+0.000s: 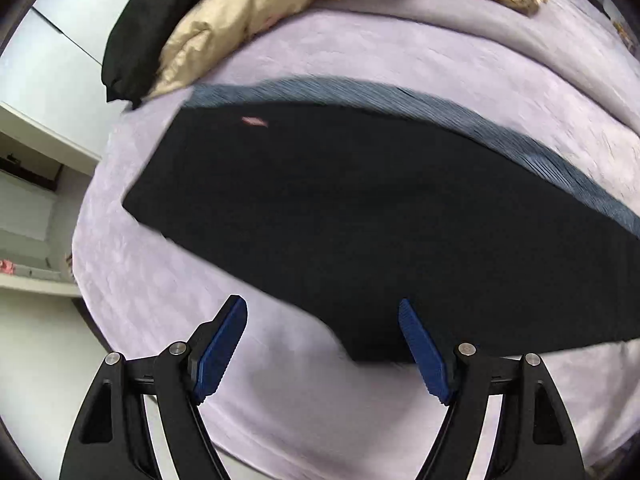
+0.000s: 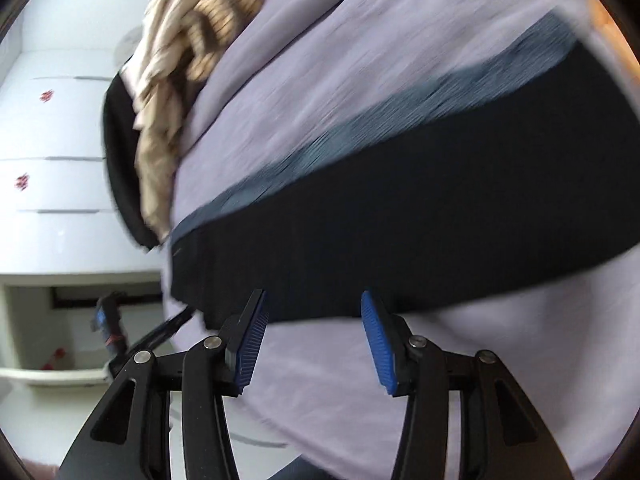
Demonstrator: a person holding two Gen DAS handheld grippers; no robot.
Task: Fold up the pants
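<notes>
Left wrist view: pants (image 1: 360, 220) lie folded lengthwise on bed (image 1: 400, 60); both claws, left claw (image 1: 322, 346) and right claw (image 2: 314, 338), released (nothing held). Next: grasp one end for the crosswise fold.

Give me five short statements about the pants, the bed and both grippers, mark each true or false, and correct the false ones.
1. The black pants lie flat on a lavender bedspread. True.
2. The left gripper is clamped on the pants. False: its jaws stand apart and the pads press on nothing.
3. A grey-blue layer shows along the far edge of the pants. True.
4. The right gripper holds a fold of fabric. False: the gap between its fingers is empty, and only the near edge of the pants lies beyond them.
5. The far end of the bed is bare. False: a heap of tan clothes and a black garment lie there.
</notes>
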